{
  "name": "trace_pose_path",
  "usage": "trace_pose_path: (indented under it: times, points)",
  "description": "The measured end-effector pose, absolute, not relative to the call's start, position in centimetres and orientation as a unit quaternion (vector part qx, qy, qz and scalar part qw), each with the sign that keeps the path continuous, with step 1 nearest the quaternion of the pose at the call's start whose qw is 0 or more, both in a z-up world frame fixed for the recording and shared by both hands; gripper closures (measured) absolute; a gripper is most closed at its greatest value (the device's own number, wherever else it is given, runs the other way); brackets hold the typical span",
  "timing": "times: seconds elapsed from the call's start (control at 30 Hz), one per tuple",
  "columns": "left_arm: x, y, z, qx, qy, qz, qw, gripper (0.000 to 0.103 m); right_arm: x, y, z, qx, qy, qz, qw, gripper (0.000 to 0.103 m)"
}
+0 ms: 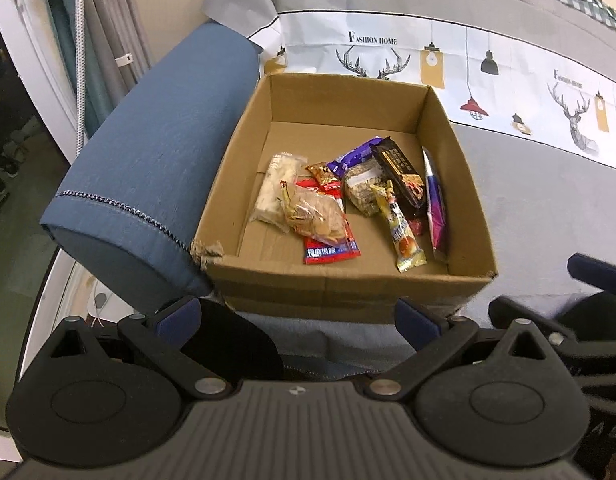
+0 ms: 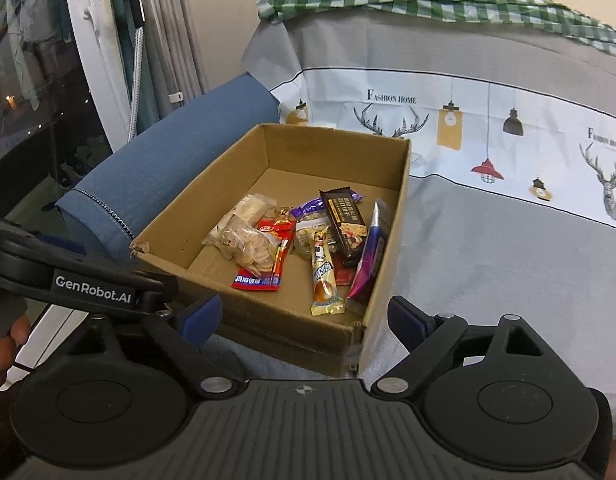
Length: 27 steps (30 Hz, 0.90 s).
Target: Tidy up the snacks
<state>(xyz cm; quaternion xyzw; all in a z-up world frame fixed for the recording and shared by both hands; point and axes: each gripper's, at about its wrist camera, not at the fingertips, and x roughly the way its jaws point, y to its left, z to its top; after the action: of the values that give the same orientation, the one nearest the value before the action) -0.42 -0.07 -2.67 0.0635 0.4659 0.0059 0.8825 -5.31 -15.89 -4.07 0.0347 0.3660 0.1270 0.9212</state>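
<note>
Black-framed, blue-padded left gripper and right gripper both hang near the front wall of the brown cardboard box, jaws spread wide with nothing between them. Inside the box, on a grey-covered sofa seat beside a blue fabric armrest, lie the snacks: a yellow wrapped bar, a red foil packet, a clear crinkly bag of biscuits, a black chocolate-style bar. All look light, thin and slippery; the biscuits probably crush easily. Pinching a packet across its narrow middle or sealed end seems safest.
</note>
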Motion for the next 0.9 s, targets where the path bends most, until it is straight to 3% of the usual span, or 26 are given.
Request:
trace_pose_path:
  times: [0.67, 0.9]
  points:
    - [-3.6, -1.5, -1.3, 0.098, 0.425, 0.018, 0.900, 0.000, -9.2, -16.7, -2.5, 0.022, 0.325, 0.109, 0.939, 0.012]
    - [-3.6, -1.3, -1.4, 0.098, 0.428, 0.021, 0.898, 0.000, -9.5, -16.1, -2.1, 0.016, 0.319, 0.116, 0.941, 0.005]
